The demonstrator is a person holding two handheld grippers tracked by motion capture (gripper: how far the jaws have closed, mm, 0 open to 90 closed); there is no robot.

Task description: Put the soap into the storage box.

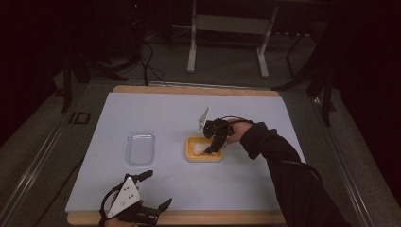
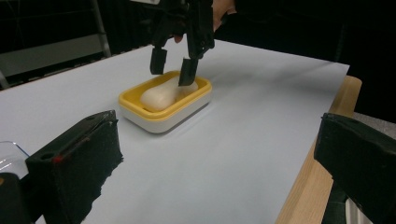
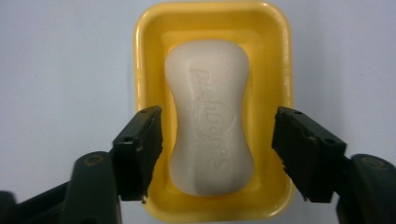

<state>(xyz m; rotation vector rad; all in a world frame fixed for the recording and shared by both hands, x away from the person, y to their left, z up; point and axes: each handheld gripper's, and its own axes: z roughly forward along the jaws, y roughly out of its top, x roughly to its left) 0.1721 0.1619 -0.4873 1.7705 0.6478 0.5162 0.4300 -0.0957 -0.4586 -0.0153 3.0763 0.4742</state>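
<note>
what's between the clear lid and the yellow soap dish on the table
Nothing. In the high view the stretch between the clear lid and the yellow soap dish is bare pale table cover.

Your right gripper [image 1: 213, 147] is black with blocky pads and a looping black cable. Your left gripper [image 1: 156, 191] carries a grey three-cornered plate with small dark holes. You wear a black sleeve [image 1: 283, 165].

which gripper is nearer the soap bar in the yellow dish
The right. The right gripper hangs just above the soap bar in the yellow dish, open jaws straddling it without touching. The left gripper sits open at the table's near edge, well away from it.
</note>
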